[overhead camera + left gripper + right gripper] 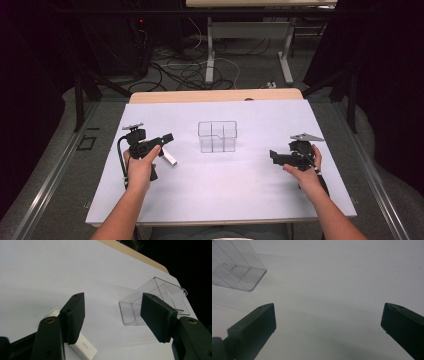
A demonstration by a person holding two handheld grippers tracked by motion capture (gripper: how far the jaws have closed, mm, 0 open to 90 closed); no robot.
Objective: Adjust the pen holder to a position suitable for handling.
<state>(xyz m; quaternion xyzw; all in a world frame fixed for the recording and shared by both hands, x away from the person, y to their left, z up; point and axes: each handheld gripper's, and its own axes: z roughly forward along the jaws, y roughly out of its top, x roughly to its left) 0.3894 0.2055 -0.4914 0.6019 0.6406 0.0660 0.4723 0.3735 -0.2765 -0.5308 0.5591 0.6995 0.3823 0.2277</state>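
Two grippers hover over the white sheet [225, 190] on the table in the high view, one in each of the person's hands. The left gripper [167, 138] sits at the left side of the sheet, its jaws pointing toward the middle, and a small white bar [168, 158] lies on the sheet just below and beside those jaws. The clear plastic box [217, 136], divided into compartments, stands upright near the sheet's centre, between the two grippers and apart from both. The right gripper [274, 156] is held at the right side, jaws aimed toward the centre.

Seen from the left gripper view, the left gripper [112, 317] has its jaws spread with nothing between them; the white bar [82, 346] lies partly under the left-hand jaw, and the clear plastic box [155, 302] stands farther off.

Looking along the right gripper [328, 325] in the right gripper view, its jaws stand wide apart over bare sheet, and the clear plastic box [235, 268] shows at the upper left, well clear of them.
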